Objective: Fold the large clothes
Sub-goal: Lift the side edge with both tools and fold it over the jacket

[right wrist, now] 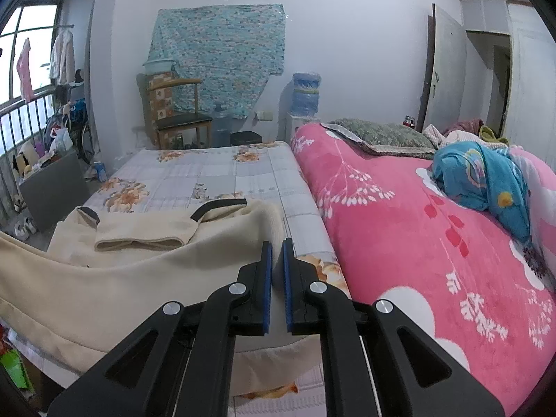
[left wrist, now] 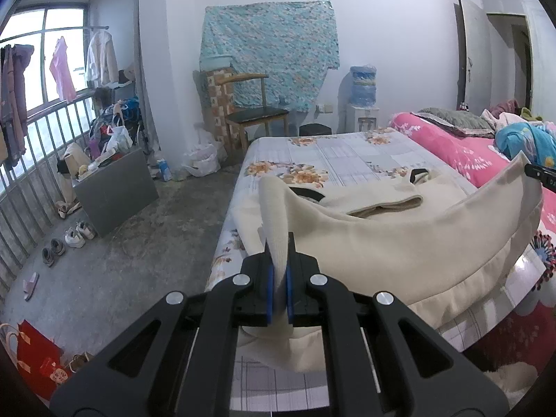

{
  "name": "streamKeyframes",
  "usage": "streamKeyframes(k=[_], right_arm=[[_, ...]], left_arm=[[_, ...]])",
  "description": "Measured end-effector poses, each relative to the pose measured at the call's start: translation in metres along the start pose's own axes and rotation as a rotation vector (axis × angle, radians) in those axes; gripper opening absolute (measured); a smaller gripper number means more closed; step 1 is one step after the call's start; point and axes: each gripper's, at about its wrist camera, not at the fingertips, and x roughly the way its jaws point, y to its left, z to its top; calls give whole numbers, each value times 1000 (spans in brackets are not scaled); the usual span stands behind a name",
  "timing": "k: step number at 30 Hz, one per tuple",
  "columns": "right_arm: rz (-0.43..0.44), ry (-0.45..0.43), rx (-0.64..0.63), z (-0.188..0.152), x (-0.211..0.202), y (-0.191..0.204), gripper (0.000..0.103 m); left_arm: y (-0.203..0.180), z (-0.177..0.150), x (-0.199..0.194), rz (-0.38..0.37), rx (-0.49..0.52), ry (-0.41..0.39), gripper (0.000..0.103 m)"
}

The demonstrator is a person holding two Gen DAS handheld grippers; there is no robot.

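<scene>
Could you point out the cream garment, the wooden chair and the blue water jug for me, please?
cream garment (left wrist: 399, 250): left wrist view, on its lifted front panel.
wooden chair (left wrist: 259, 114): left wrist view, on its dark seat.
blue water jug (right wrist: 305, 95): right wrist view, on its wrapped body.

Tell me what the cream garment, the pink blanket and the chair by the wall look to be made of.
Cream garment: soft, matte knit or fleece, judging by its ribbed hem and limp drape; black trim at the neck.
Pink blanket: plush fleece, probably; fuzzy nap with a printed white floral pattern.
Chair: bare light wooden frame, with a dark, slightly glossy seat, possibly vinyl.
</scene>
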Motion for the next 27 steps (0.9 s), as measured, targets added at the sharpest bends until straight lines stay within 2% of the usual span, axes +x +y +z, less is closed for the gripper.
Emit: streamKeyframes(k=[17, 27], right_arm=[[-6, -18, -25, 35, 29, 9, 6], [19, -18, -57, 67, 71, 23, 6]], left_arm=[[4, 36, 35, 18, 18, -25, 5], [15, 61, 69, 17, -1, -29, 5]])
